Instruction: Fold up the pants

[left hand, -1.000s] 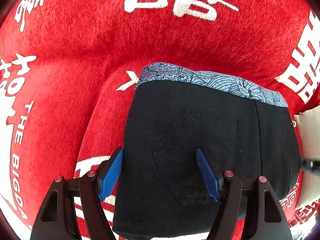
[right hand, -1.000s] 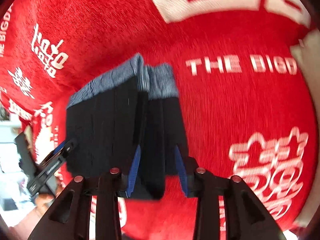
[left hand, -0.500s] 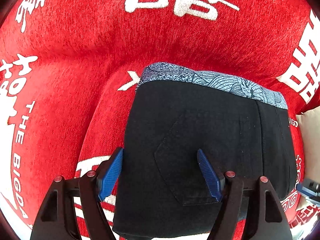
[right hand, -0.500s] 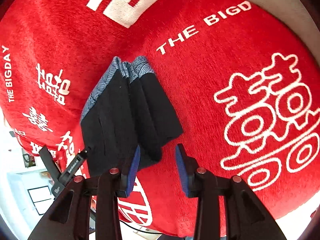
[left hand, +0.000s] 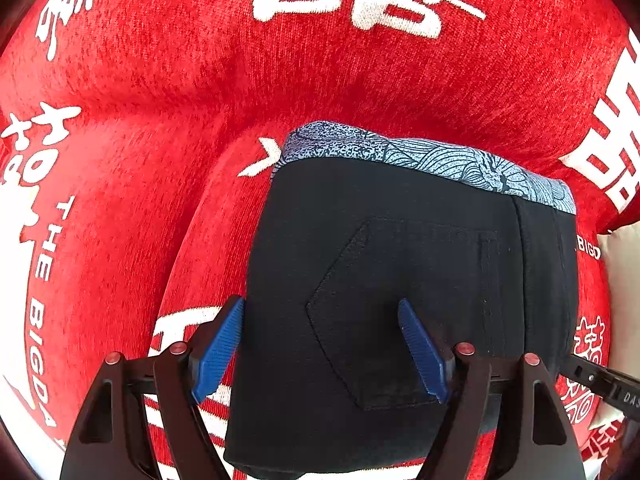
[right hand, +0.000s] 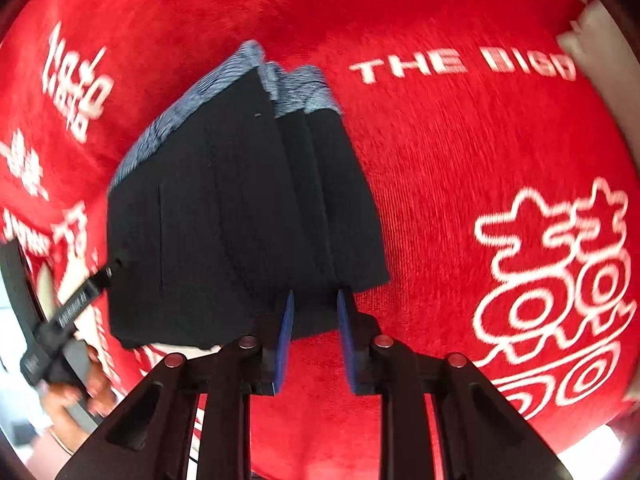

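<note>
Folded black pants [left hand: 400, 260] with a blue patterned waistband [left hand: 420, 152] lie flat on a red cloth [left hand: 160, 80]. My left gripper [left hand: 320, 302] hangs over their near left part. Its jaws are wide and opening, one finger at the left edge and the other over the back pocket, gripping nothing. In the right wrist view the pants [right hand: 240, 200] show stacked folds along their right side. My right gripper [right hand: 315, 294] stands at their near right corner. Its jaws are closing, with the edge of one fold between them.
The red cloth [right hand: 460, 160] carries white printed characters and covers the whole surface. A cream surface shows past its right edge [left hand: 620, 280] and in the right wrist view's top corner [right hand: 592, 36]. A person's hand [right hand: 68, 400] holds the left tool at the lower left.
Half a second ago the right gripper was drawn back off the pants. It is now at their near corner with narrower jaws. The left gripper stayed put, jaws slightly wider.
</note>
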The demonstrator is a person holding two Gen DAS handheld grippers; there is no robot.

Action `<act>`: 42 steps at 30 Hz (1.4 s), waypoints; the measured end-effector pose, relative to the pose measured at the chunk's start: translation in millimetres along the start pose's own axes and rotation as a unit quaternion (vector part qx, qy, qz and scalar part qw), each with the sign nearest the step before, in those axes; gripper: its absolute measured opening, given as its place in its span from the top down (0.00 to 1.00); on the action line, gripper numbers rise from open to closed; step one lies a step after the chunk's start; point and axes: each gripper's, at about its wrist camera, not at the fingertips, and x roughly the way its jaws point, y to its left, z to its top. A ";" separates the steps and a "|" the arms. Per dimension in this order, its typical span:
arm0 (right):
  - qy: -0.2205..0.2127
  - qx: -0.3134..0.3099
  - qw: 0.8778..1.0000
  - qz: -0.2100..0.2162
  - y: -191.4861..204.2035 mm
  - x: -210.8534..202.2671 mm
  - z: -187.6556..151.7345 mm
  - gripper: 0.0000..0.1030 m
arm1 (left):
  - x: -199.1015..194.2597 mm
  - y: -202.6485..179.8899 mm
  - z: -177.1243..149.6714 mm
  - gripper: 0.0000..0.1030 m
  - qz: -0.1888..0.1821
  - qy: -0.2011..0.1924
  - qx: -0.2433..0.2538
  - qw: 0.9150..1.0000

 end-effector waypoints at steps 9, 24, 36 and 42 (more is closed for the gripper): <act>-0.028 -0.004 0.998 -0.048 12.3 -24.2 -1.5 0.67 | 1.4 6.7 0.5 0.18 -0.002 0.009 -0.004 1.000; -0.039 -0.020 0.999 -0.021 8.7 -37.5 4.1 0.34 | -2.9 31.5 9.8 0.12 -0.062 0.036 0.004 0.997; -0.011 -0.015 0.996 0.088 -27.8 -4.9 62.3 0.31 | 23.9 59.0 44.2 0.12 -0.180 0.106 0.014 0.978; 0.021 -0.021 0.987 0.155 -41.9 14.7 81.4 0.31 | 49.2 64.4 47.5 0.12 -0.229 0.151 0.013 0.961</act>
